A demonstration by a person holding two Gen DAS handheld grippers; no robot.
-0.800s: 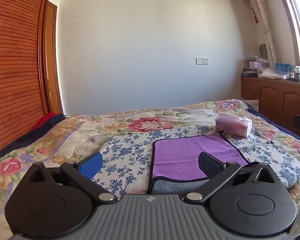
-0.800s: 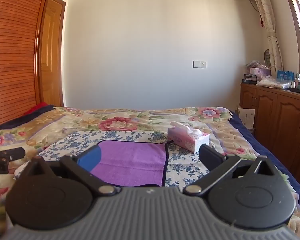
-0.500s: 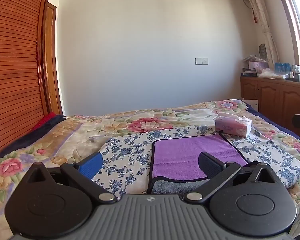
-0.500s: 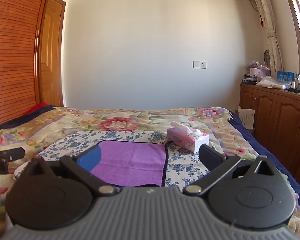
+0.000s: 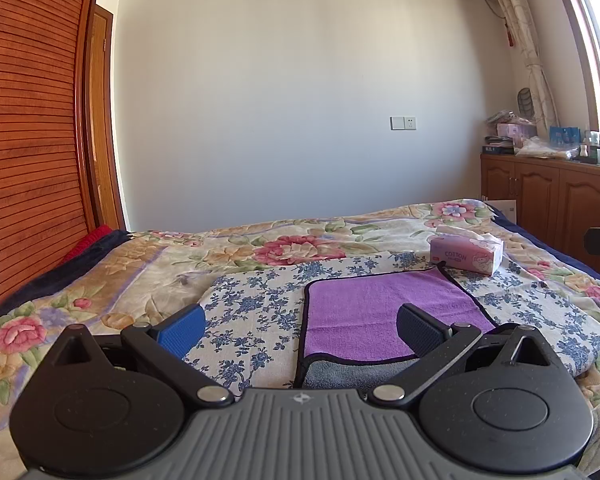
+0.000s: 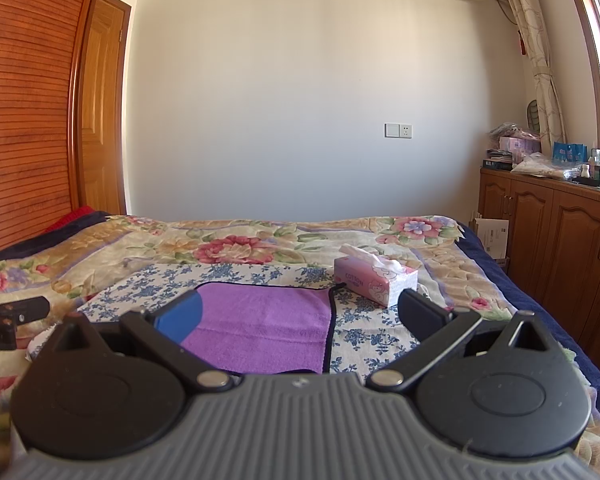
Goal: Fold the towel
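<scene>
A purple towel (image 5: 380,308) with a dark border lies flat on a blue-flowered cloth (image 5: 256,304) on the bed; its near edge shows a grey underside. My left gripper (image 5: 300,330) hovers wide open just short of the towel's near left corner, nothing between its fingers. In the right wrist view the same towel (image 6: 268,324) lies ahead and slightly left. My right gripper (image 6: 300,316) is also wide open and empty, held above the towel's near right part. The left gripper's side (image 6: 4,320) shows at the left edge of the right wrist view.
A pink tissue box (image 5: 466,254) stands just beyond the towel's far right corner. The floral bedspread (image 5: 140,268) covers the bed. Wooden cabinets (image 6: 560,240) with clutter on top line the right wall. A slatted wooden wardrobe (image 5: 24,160) stands on the left.
</scene>
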